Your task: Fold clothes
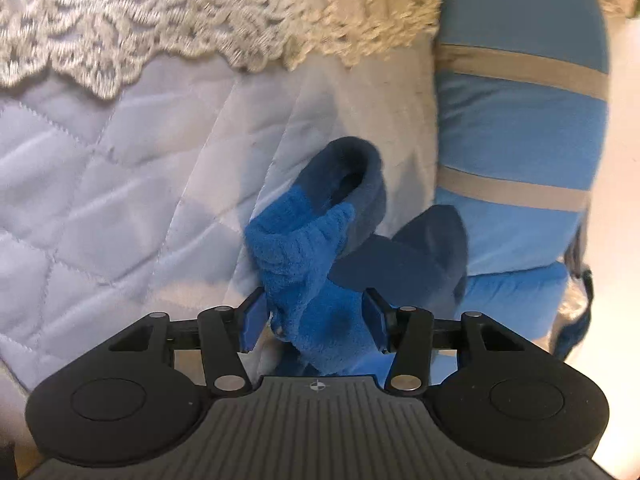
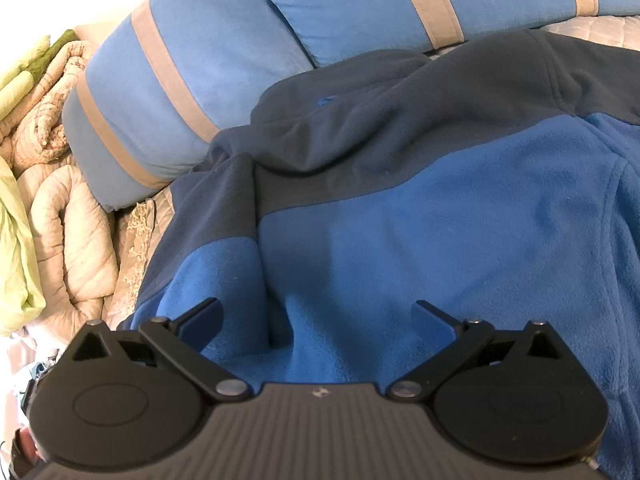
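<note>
A fleece jacket in bright blue and navy (image 2: 400, 208) lies spread on the bed in the right wrist view. Its sleeve (image 1: 316, 248), with a navy cuff, shows in the left wrist view. My left gripper (image 1: 314, 320) has the sleeve's bright blue fabric bunched between its blue pads, jaws partly closed on it, lifted above the quilt. My right gripper (image 2: 316, 316) is open wide, its fingers spread just over the jacket's bright blue body, holding nothing.
A white quilted bedspread (image 1: 100, 200) with a lace border (image 1: 200, 28) covers the bed. Blue pillows with tan stripes (image 2: 192, 80) lie beyond the jacket, also in the left wrist view (image 1: 520, 120). A beige comforter (image 2: 68, 216) and green fabric (image 2: 16, 240) are heaped at left.
</note>
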